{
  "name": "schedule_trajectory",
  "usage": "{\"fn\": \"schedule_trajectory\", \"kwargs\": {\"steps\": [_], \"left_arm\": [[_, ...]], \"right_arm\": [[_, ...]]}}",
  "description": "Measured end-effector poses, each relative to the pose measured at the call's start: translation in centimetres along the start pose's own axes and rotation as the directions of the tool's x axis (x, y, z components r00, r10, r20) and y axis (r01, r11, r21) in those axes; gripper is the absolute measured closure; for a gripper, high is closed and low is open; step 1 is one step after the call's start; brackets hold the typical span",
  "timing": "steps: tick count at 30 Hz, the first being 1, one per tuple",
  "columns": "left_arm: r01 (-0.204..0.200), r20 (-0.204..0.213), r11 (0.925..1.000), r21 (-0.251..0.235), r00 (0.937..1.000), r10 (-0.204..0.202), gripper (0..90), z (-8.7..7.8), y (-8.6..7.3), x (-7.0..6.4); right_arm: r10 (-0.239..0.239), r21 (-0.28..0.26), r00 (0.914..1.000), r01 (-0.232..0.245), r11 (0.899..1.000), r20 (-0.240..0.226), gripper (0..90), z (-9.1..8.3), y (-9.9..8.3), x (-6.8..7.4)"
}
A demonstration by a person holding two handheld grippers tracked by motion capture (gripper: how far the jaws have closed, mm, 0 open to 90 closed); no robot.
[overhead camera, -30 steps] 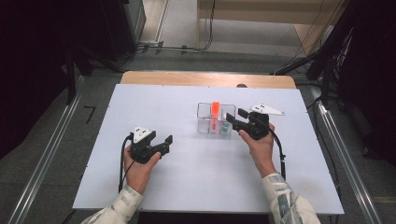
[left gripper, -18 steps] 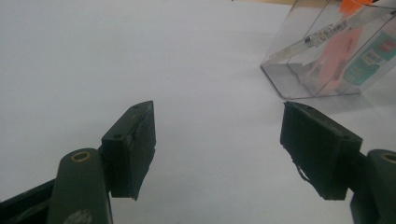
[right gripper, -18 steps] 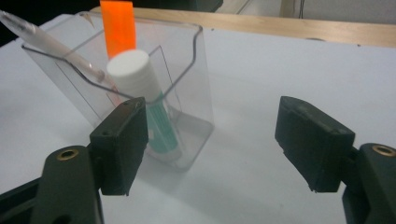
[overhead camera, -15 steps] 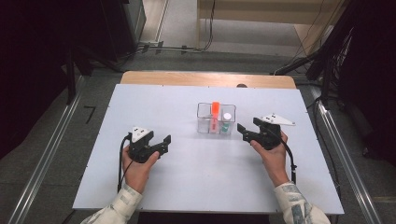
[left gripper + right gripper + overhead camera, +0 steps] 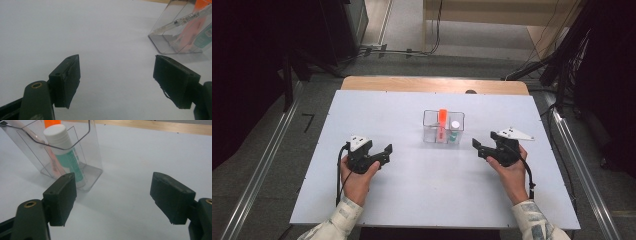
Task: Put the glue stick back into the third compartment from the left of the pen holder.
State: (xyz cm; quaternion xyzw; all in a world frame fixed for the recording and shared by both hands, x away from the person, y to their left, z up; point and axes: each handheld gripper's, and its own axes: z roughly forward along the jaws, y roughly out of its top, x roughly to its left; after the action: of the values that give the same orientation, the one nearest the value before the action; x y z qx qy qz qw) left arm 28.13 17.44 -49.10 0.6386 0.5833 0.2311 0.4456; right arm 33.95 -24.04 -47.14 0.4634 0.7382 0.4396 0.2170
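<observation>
The right hand-held gripper has backed away from the clear plastic organiser box mid-desk, jaws wide and empty; the left hand-held gripper waits open. The white-capped green tube stands inside, seemingly delivered.

The high view looks forward and down over the whole table. Each gripper view sits low, looking along its jaws; both share the clear organizer ahead.
</observation>
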Motion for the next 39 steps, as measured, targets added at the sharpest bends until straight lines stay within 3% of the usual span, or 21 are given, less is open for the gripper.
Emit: {"fn": "schedule_trajectory", "kwargs": {"steps": [13, 26, 39], "left_arm": [[0.013, -0.015, 0.9999, -0.002, 0.9998, -0.013, 22.0, -0.2, 0.1, 0.7], [0.014, -0.011, 0.9999, -0.002, 0.9998, -0.014, 22.0, -0.4, 0.1, 0.8], [0.026, -0.020, 0.9997, -0.005, 0.9995, -0.026, 22.0, -1.4, -0.3, 1.7]], "right_arm": [[0.002, 0.010, 0.9997, -0.002, 1.000, 0.026, 16.3, -1.4, -0.9, -0.8], [0.033, 0.006, 0.9981, -0.033, 0.999, 0.051, 16.1, -3.6, -2.0, -2.1], [0.038, 0.003, 0.9959, -0.038, 0.999, 0.082, 15.8, -5.4, -3.0, -3.0]]}}
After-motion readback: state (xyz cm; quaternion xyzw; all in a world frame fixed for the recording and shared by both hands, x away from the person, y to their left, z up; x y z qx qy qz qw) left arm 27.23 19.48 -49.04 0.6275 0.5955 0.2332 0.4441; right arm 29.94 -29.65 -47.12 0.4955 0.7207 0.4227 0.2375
